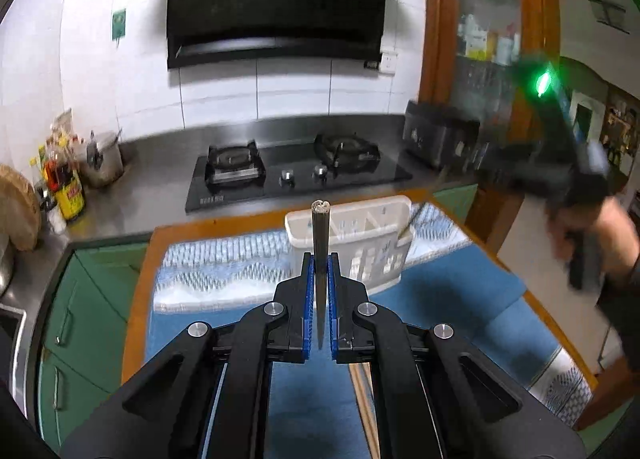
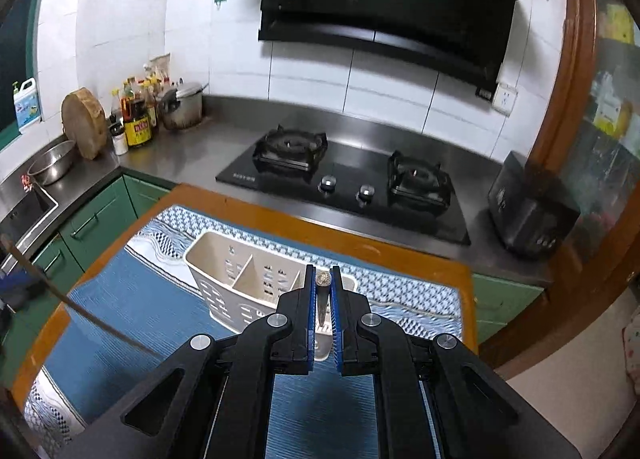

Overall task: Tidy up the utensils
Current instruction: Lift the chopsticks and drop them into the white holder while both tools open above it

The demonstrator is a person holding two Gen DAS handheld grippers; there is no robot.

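A white slotted utensil holder [image 1: 352, 247] stands on a blue cloth [image 1: 460, 299] on the wooden table; it also shows in the right wrist view [image 2: 240, 283]. My left gripper [image 1: 321, 259] is shut on a dark chopstick [image 1: 321, 243] that points forward, short of the holder. My right gripper [image 2: 322, 271] is shut on a second dark chopstick [image 2: 323, 295], held above the holder's right compartment. The right gripper shows blurred at the right in the left wrist view [image 1: 560, 163]. The left chopstick crosses the left edge of the right wrist view [image 2: 80, 309].
More wooden chopsticks [image 1: 362, 399] lie on the cloth under the left gripper. Beyond the table is a steel counter with a gas hob [image 2: 348, 183], a black appliance [image 2: 528, 215], bottles and a pot [image 2: 160, 111], a chopping block and a sink bowl [image 2: 52, 163].
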